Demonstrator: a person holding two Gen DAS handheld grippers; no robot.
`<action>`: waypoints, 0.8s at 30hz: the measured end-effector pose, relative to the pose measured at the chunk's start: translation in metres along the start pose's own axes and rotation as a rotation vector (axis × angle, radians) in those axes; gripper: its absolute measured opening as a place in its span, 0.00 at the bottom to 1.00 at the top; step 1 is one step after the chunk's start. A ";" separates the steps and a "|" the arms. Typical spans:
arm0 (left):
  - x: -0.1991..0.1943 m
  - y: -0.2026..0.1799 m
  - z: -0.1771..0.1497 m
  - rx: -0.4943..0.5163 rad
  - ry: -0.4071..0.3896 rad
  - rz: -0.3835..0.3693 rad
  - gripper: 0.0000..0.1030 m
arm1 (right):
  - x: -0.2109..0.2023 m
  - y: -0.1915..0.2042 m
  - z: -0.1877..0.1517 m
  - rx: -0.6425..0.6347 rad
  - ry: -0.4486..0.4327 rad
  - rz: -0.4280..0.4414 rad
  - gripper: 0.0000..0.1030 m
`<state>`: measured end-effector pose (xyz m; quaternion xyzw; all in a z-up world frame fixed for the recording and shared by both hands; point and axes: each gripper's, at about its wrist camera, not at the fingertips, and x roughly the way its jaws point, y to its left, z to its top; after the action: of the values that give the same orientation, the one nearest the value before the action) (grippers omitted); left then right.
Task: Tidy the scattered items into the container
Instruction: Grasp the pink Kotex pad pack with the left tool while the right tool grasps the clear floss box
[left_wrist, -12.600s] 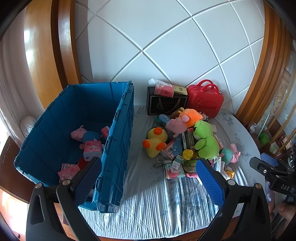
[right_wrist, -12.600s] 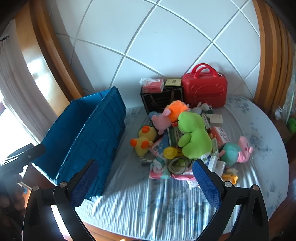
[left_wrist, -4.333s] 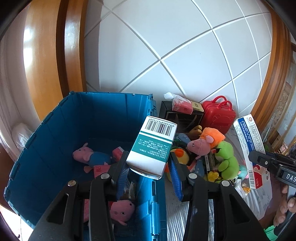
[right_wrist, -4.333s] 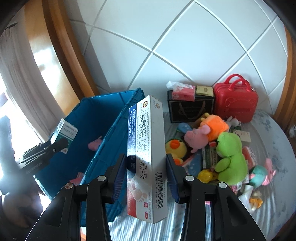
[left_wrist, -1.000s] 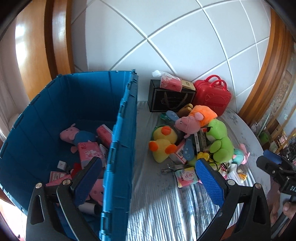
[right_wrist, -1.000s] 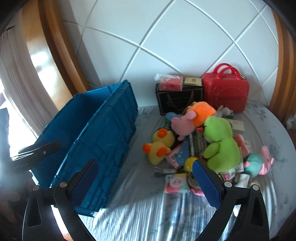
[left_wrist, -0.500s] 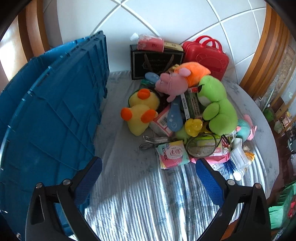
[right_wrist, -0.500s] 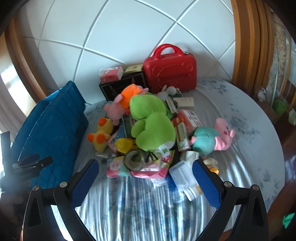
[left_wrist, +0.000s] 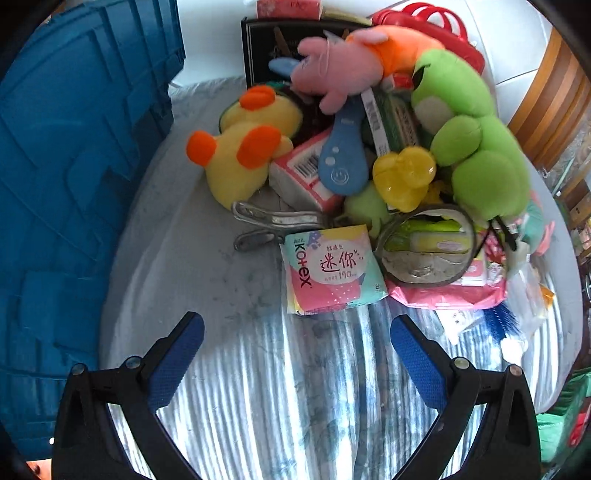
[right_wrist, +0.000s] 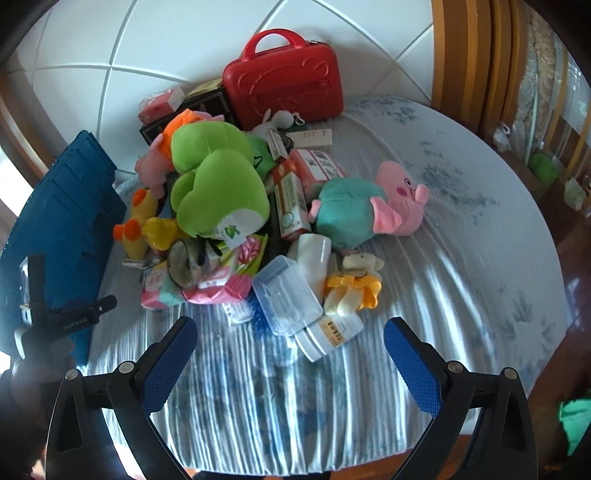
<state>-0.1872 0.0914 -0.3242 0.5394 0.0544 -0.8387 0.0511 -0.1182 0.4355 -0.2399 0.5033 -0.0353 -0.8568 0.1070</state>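
Both your grippers empty, fingers spread wide, over the pile on the cloth-covered worktop (right_wrist: 461, 236).

Your left gripper (left_wrist: 297, 341) hovers just short of the pastel Kotex pad packet (left_wrist: 330, 269), nothing between its blue-padded fingers (left_wrist: 177, 360). Your right gripper (right_wrist: 290, 345) is likewise wide open and empty, pointed at the clear plastic lidded box (right_wrist: 286, 295) and the white labelled bottle (right_wrist: 328, 332) touching it. Big blue plastic crate (left_wrist: 70, 177) sits left of the pile, its ribbed outer wall showing. Pile has a yellow plush duck (left_wrist: 245, 144), green plush frog (right_wrist: 216, 181), teal-bodied pink plush pig (right_wrist: 369, 210), roll of clear tape (left_wrist: 424, 245). Red hard-shell case (right_wrist: 284, 88) stands at the back by the wall.
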 end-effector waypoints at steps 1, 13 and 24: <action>0.011 -0.003 0.000 -0.003 0.008 0.010 1.00 | 0.005 0.000 -0.001 -0.010 0.010 0.000 0.99; 0.075 -0.024 0.006 -0.008 0.029 0.015 1.00 | 0.053 -0.002 0.002 -0.054 0.099 0.005 0.99; 0.101 -0.038 0.010 0.058 0.008 -0.003 1.00 | 0.112 0.015 0.014 -0.184 0.173 -0.039 0.99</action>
<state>-0.2431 0.1252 -0.4104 0.5438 0.0310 -0.8380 0.0338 -0.1806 0.3955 -0.3267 0.5641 0.0624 -0.8116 0.1386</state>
